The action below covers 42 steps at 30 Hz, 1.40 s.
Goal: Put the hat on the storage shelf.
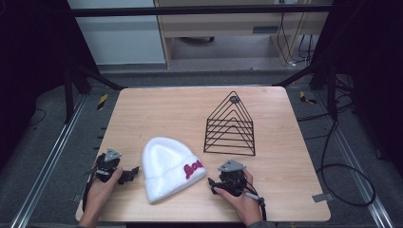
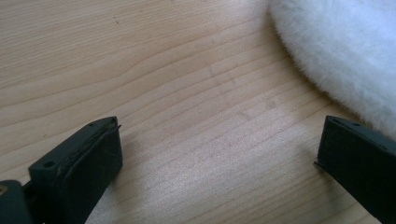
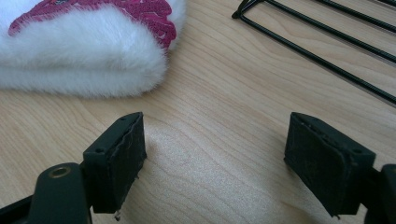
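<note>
White fuzzy hat [image 1: 170, 167] w/ red stitched lettering lies flat near the front middle of the desk [image 1: 285, 190], between my two tools. I reckon it's light, soft, floppy, so it'll sag and fold when lifted; not fragile, not slippery. Best hold, I'd say, is the thick folded cuff at the near right end, pinching fabric, not the fluff. Left tool [image 1: 128, 175] is released, jaws wide, just left of the hat, bare wood between them. Right tool [image 1: 211, 184] is also released, nothing in it, just right of the cuff. Black wire rack [image 1: 230, 124] stands farther back right, apart from the hat; nothing blocks either approach.
</note>
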Tool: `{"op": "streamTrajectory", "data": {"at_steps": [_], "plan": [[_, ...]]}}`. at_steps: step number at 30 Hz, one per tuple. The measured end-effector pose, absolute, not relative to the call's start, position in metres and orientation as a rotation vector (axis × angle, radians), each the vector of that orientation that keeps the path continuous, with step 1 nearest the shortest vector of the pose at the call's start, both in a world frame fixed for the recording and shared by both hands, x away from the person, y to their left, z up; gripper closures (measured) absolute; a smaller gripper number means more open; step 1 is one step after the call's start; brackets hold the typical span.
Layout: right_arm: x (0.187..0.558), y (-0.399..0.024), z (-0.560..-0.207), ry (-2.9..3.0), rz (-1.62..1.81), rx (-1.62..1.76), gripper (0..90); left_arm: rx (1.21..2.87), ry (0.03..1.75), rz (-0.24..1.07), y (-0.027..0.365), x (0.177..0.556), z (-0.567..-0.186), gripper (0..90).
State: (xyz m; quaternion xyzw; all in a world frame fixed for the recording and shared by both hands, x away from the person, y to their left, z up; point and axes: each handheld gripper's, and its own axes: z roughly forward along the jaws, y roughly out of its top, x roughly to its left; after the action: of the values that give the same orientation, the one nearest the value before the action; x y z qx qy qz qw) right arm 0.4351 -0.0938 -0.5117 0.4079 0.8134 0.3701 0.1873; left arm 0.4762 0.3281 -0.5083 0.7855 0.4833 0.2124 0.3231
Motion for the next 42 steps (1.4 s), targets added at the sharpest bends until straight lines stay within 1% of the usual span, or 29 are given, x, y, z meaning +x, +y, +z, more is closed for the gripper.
{"op": "streamTrajectory", "data": {"at_steps": [3, 5, 6, 7, 9, 11, 12, 13, 14, 18, 22, 25, 30, 31, 34, 36, 37, 39, 42], "plan": [[0.435, -0.094, -0.512, 2.288, 1.042, 1.148, 20.3, 2.061, 1.267, 0.551, 0.328, 0.476, -0.508, 0.0], [0.435, -0.094, -0.512, 2.288, 1.041, 1.15, 20.4, 2.063, 1.27, 0.547, 0.328, 0.476, -0.506, 4.1], [0.435, -0.094, -0.512, 2.288, 1.041, 1.15, 20.4, 2.051, 1.277, 0.537, 0.328, 0.476, -0.504, 4.1], [0.435, -0.094, -0.512, 2.288, 1.042, 1.15, 20.4, 2.036, 1.269, 0.532, 0.327, 0.476, -0.501, 6.3], [0.435, -0.094, -0.512, 2.287, 1.042, 1.151, 20.4, 2.027, 1.244, 0.524, 0.322, 0.475, -0.492, 5.6], [0.435, -0.094, -0.512, 2.287, 1.041, 1.152, 20.5, 2.03, 1.198, 0.519, 0.31, 0.479, -0.474, 5.8], [0.435, -0.094, -0.512, 2.286, 1.041, 1.152, 20.5, 2.03, 1.198, 0.519, 0.31, 0.479, -0.474, 6.0], [0.435, -0.094, -0.512, 2.285, 1.041, 1.155, 20.5, 2.043, 1.157, 0.525, 0.3, 0.486, -0.46, 6.7], [0.435, -0.094, -0.512, 2.284, 1.041, 1.156, 20.5, 2.043, 1.157, 0.525, 0.3, 0.486, -0.46, 7.6], [0.435, -0.094, -0.512, 2.284, 1.041, 1.156, 20.5, 2.118, 1.086, 0.514, 0.276, 0.504, -0.435, 8.0], [0.435, -0.094, -0.512, 2.284, 1.041, 1.156, 20.7, 2.165, 1.053, 0.483, 0.264, 0.512, -0.425, 8.2], [0.435, -0.094, -0.512, 2.283, 1.041, 1.154, 20.7, 2.221, 1.046, 0.455, 0.257, 0.527, -0.422, 8.3], [0.435, -0.094, -0.512, 2.283, 1.041, 1.157, 20.7, 2.215, 1.092, 0.422, 0.26, 0.542, -0.421, 10.5], [0.435, -0.094, -0.512, 2.283, 1.041, 1.157, 20.7, 2.211, 1.102, 0.427, 0.26, 0.545, -0.421, 11.4], [0.435, -0.094, -0.512, 2.283, 1.041, 1.155, 20.7, 2.208, 1.12, 0.419, 0.262, 0.554, -0.425, 19.7], [0.435, -0.094, -0.512, 2.281, 1.041, 1.154, 21.1, 2.208, 1.133, 0.407, 0.263, 0.559, -0.43, 21.3], [0.435, -0.094, -0.512, 2.28, 1.041, 1.155, 21.4, 2.201, 1.142, 0.398, 0.264, 0.562, -0.432, 25.9], [0.434, -0.093, -0.512, 2.276, 1.038, 1.164, 21.6, 2.227, 1.137, 0.368, 0.262, 0.568, -0.44, 28.9], [0.434, -0.093, -0.512, 2.272, 1.036, 1.168, 21.6, 2.254, 1.132, 0.365, 0.261, 0.571, -0.445, 32.3]]}}
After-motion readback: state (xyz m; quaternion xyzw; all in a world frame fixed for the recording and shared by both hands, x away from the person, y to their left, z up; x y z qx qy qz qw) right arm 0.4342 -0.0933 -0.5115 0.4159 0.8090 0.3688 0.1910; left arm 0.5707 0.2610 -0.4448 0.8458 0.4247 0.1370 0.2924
